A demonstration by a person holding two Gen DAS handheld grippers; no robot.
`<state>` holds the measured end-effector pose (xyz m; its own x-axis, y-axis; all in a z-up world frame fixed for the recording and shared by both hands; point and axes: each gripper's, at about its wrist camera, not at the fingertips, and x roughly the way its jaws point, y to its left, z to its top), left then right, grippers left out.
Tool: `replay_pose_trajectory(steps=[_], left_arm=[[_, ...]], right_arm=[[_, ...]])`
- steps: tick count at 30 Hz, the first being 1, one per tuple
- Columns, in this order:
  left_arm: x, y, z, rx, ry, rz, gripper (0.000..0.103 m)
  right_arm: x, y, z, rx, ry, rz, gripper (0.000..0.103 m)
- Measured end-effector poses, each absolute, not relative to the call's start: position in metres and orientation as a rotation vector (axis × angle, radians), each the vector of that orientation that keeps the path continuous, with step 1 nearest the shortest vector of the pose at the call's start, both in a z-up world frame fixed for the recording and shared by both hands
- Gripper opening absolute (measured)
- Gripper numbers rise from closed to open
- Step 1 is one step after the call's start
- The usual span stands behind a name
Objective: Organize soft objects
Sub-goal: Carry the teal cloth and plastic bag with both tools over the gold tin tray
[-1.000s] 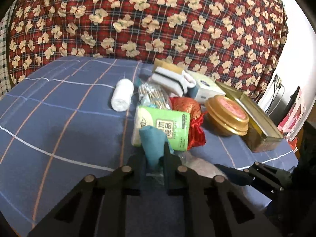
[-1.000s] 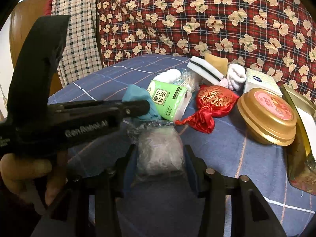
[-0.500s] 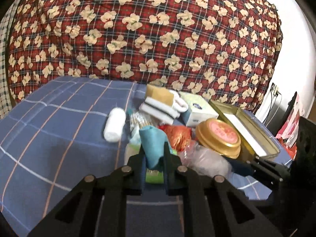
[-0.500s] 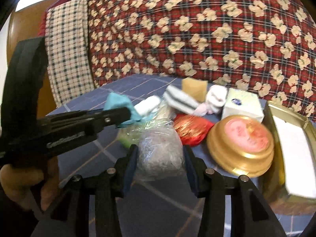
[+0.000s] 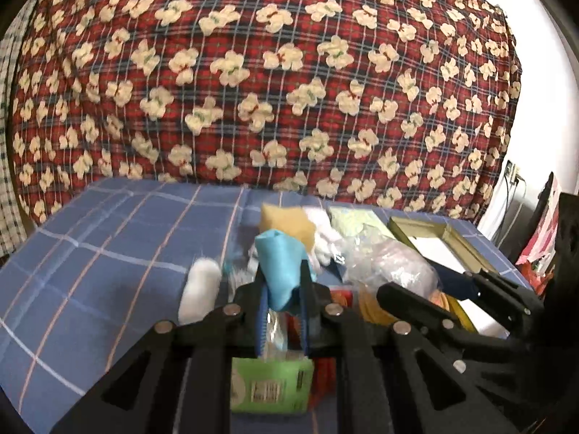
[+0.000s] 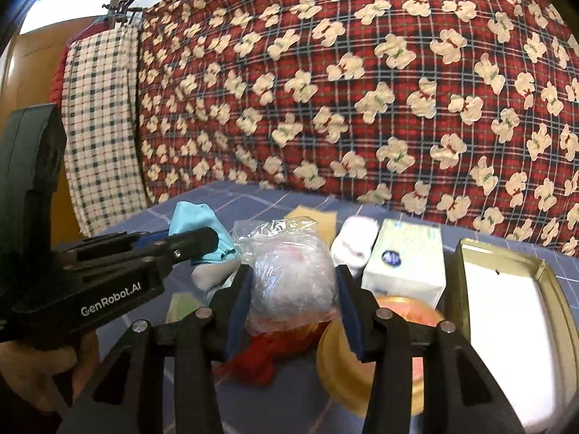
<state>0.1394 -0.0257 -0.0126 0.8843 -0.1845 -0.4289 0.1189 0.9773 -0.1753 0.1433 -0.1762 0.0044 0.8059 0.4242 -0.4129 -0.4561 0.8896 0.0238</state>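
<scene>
Left gripper is pinching a folded turquoise cloth and right gripper is squeezing a crinkly clear plastic bag, both above the blue checked bedspread's far edge; slick plastic risks slipping free.

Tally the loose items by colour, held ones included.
Teal: 1, cloth
Clear: 1, plastic bag
White: 3, roll, sock, tissue box
Green: 1, tissue pack
Red: 1, pouch
Gold: 2, round tin, open tin
Yellow: 1, sponge
Total: 10
</scene>
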Motion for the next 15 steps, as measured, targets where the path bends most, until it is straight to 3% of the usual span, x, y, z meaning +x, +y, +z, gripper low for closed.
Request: replay_pose_trajectory(steps=[15], left_arm=[[0.171,-0.040,-0.024,-0.101,0.416,-0.111,0.011]], right_arm=[[0.165,-0.177,-0.003,-0.071,0.331,0.397,0.049]])
